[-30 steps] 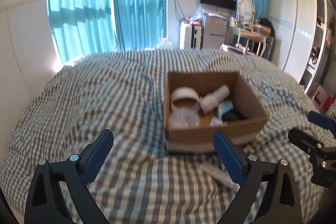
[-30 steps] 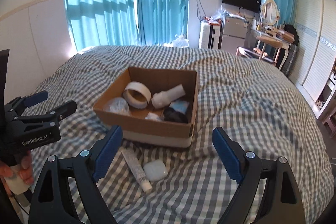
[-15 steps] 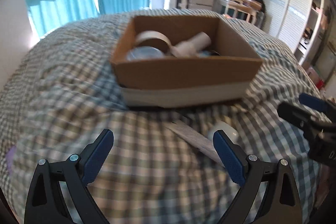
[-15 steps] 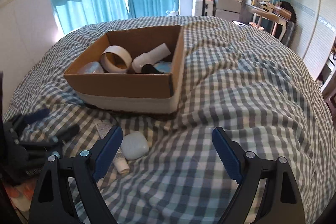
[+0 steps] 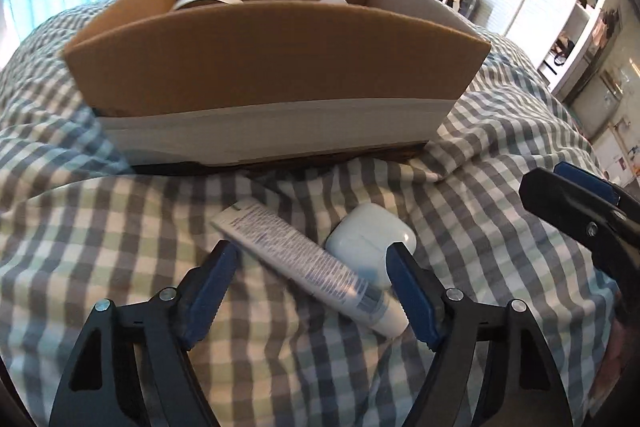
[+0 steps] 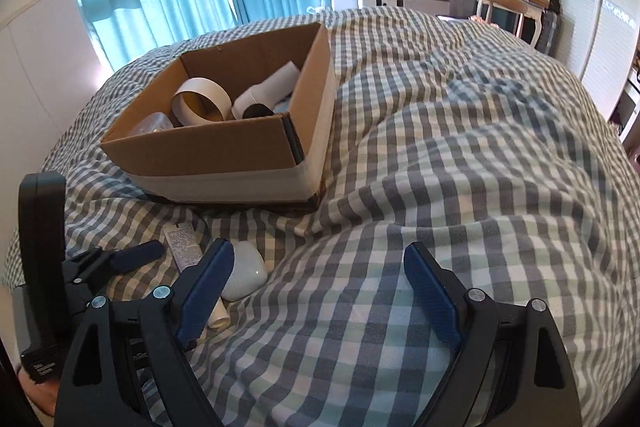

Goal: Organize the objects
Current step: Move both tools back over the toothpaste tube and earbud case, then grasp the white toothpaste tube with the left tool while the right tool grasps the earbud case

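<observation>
Right at the near edge of the checked duvet (image 5: 100,235), the left gripper (image 5: 312,283) is straddling a white tube (image 5: 304,259), jaws just been closing but not pressing on it yet. A white earbud case (image 5: 368,231) is lying just beside the tube, touching it. Off to the side, the right gripper (image 6: 320,283) is hanging spread wide over bare duvet (nothing between its fingers). Further back, the cardboard box (image 6: 224,147) is sitting holding a tape roll (image 6: 202,99).

Matt brown corrugated cardboard box (image 5: 276,59) with smooth white tape band, soft checked cloth bedspread (image 6: 440,167), glossy white plastic case (image 5: 368,231), smooth printed plastic tube (image 5: 304,259).
</observation>
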A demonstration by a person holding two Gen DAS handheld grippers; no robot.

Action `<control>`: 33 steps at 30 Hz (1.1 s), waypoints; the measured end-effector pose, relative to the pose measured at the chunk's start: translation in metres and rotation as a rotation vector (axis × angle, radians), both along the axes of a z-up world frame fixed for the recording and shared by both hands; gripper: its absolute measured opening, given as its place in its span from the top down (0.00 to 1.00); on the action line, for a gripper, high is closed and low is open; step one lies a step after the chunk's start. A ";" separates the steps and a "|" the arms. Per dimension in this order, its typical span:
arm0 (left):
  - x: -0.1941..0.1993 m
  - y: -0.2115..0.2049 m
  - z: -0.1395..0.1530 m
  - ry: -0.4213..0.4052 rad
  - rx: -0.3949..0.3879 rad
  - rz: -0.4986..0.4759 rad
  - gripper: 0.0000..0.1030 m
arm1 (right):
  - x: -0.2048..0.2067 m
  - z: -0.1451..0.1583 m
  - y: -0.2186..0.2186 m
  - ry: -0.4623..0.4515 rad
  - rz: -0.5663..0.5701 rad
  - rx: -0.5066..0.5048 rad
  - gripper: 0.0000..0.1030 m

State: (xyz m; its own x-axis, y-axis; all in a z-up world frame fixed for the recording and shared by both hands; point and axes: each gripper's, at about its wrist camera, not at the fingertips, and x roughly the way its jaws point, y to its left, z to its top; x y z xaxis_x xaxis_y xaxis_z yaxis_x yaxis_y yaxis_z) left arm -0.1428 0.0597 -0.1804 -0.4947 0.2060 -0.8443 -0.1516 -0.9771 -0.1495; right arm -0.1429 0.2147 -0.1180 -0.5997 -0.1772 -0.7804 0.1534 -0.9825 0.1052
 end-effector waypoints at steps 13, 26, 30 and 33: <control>0.017 -0.003 0.016 0.005 0.017 -0.065 0.84 | 0.004 -0.001 -0.009 0.018 0.025 0.027 0.16; 0.045 -0.036 0.083 0.162 0.036 -0.036 0.90 | 0.011 0.012 -0.045 0.073 0.114 0.080 0.15; 0.046 -0.054 0.089 0.190 0.009 0.002 0.90 | 0.004 0.005 -0.064 0.054 0.162 0.103 0.16; 0.042 -0.062 0.091 0.196 -0.011 0.018 0.90 | -0.003 -0.010 -0.078 0.014 0.196 0.134 0.16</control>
